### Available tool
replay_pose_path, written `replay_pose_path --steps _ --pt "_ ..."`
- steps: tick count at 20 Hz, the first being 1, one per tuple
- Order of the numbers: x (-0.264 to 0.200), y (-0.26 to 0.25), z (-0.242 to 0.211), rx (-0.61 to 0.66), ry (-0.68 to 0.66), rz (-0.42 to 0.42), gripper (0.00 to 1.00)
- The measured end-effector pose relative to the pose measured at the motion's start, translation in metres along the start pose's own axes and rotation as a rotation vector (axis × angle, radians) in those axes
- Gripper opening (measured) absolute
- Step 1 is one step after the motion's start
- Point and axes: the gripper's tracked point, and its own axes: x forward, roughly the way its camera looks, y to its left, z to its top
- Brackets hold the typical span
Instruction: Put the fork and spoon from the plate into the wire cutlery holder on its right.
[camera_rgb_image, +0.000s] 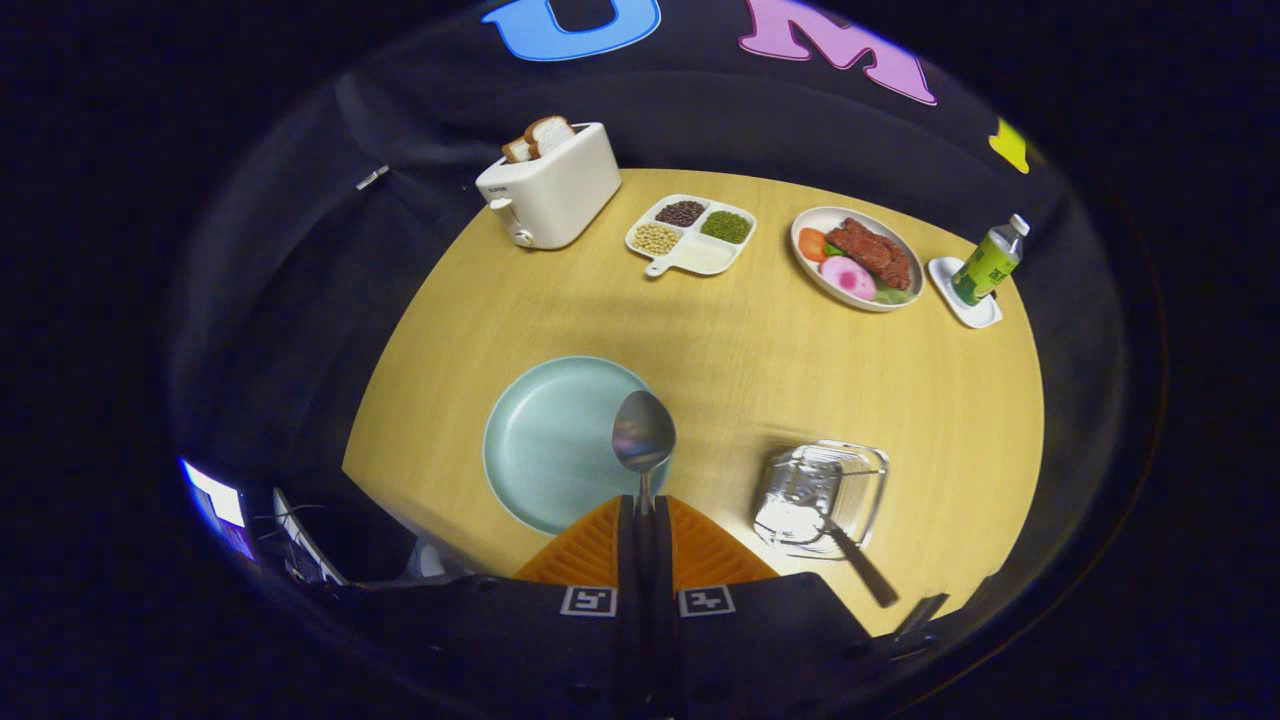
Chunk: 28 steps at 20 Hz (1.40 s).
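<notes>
Presently, the hand-held gripper (645, 520) is seen with its two orange fingers (590, 555) drawn together and clamped on the handle of the spoon (643, 432). The spoon is held upright between them, its bowl raised just ahead of the fingertips and seen over the right edge of the pale blue plate (545, 445). The plate is set on the near part of the round wooden tabletop (740, 360), and nothing is observed lying in it.

The wire cutlery holder (822, 497) is found to the right of the plate, near but apart from it. A dark-handled utensil (860, 570) is lodged in the holder, its handle leaning out toward the near side (whether it is the fork cannot be told, as its head is blurred by the wires).

Beyond the fingers, at the far side of the tabletop, a white toaster (550, 190) with bread slices in its slots is noted, then a divided dish of beans (690, 235), an oval plate of food (857, 260), and a green bottle (988, 262) standing on a small white coaster (965, 295).
</notes>
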Motion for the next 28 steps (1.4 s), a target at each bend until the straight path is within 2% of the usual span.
replay_pose_path --steps 2,5,10,14,21,25,26,27,28 --pt "-0.021 -0.03 -0.006 -0.012 0.055 -0.036 0.08" --pt "-0.027 -0.064 -0.014 -0.045 0.16 -0.068 0.08" --pt "0.002 -0.104 -0.035 -0.099 0.37 -0.115 0.08" --pt "0.032 -0.108 -0.041 -0.142 0.485 -0.131 0.08" --pt "0.06 -0.112 -0.031 -0.141 0.521 -0.149 0.09" --pt "0.059 -0.11 -0.026 -0.122 0.485 -0.14 0.15" --pt "0.056 -0.111 -0.026 -0.123 0.473 -0.141 0.21" --pt "0.055 -0.111 -0.024 -0.121 0.454 -0.136 0.45" --pt "0.052 -0.112 -0.023 -0.117 0.428 -0.139 0.57"
